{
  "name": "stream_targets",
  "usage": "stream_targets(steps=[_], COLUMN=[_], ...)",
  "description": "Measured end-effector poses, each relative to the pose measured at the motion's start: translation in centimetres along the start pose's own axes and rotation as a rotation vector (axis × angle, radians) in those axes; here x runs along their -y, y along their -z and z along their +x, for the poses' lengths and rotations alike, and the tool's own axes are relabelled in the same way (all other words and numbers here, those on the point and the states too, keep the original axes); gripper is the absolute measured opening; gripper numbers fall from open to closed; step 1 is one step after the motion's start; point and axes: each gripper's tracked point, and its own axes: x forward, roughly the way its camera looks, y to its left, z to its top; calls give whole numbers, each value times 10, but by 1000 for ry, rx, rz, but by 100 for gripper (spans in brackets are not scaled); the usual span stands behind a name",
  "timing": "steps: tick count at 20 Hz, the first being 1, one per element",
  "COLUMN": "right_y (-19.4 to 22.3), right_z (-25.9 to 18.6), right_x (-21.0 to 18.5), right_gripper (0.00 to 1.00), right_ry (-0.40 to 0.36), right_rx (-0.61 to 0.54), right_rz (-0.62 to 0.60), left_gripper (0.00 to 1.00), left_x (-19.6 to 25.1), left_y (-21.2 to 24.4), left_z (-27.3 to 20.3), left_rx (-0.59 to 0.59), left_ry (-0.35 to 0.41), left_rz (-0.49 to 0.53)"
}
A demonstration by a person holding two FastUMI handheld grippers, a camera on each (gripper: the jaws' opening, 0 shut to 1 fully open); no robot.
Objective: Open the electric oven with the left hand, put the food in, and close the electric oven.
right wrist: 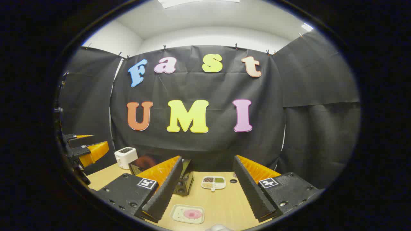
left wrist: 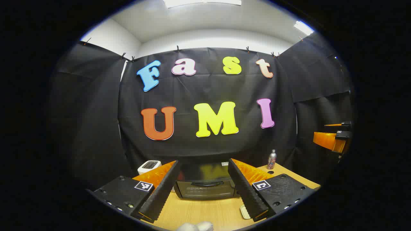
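A: What state are the two grippers in?

B: The left gripper (left wrist: 204, 183) has its fingers spread wide apart with nothing between them. The right gripper (right wrist: 208, 184) is likewise spread, its fingers empty. Each hangs above the light wooden table (left wrist: 205, 210). In the left gripper view the right gripper appears at the far right edge (left wrist: 332, 136); in the right gripper view the left gripper appears at the far left edge (right wrist: 85, 149).

A: Where is the oven?

B: The dark, box-shaped electric oven with a glass door and bar handle (left wrist: 205, 183) stands on the table straight ahead of the left gripper, framed between its fingers, with the door closed. In the right gripper view the same oven (right wrist: 184, 181) lies partly behind the left-hand finger.

A: And the food?

B: A pale rectangular tray carrying a pink round food item (right wrist: 188, 214) lies on the table near the right gripper, between its fingers.

A: What else stands around?

B: A small white toaster (right wrist: 126, 157) sits left of the oven, a white divided dish of grains (right wrist: 213, 183) right of it, and a silver bottle with a red label (left wrist: 272, 159) near the table's far right corner.
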Motion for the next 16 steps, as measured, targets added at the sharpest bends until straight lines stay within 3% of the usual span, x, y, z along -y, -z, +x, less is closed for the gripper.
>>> stream_targets(steps=[16], right_y=[11], right_z=[-3], right_x=[13], right_gripper=[96], right_ry=[29], right_rx=[-37], right_rz=[7], left_gripper=[96], left_x=[1], left_y=[12], left_z=[18], left_rx=[-3], left_ry=[9], left_rz=[18])
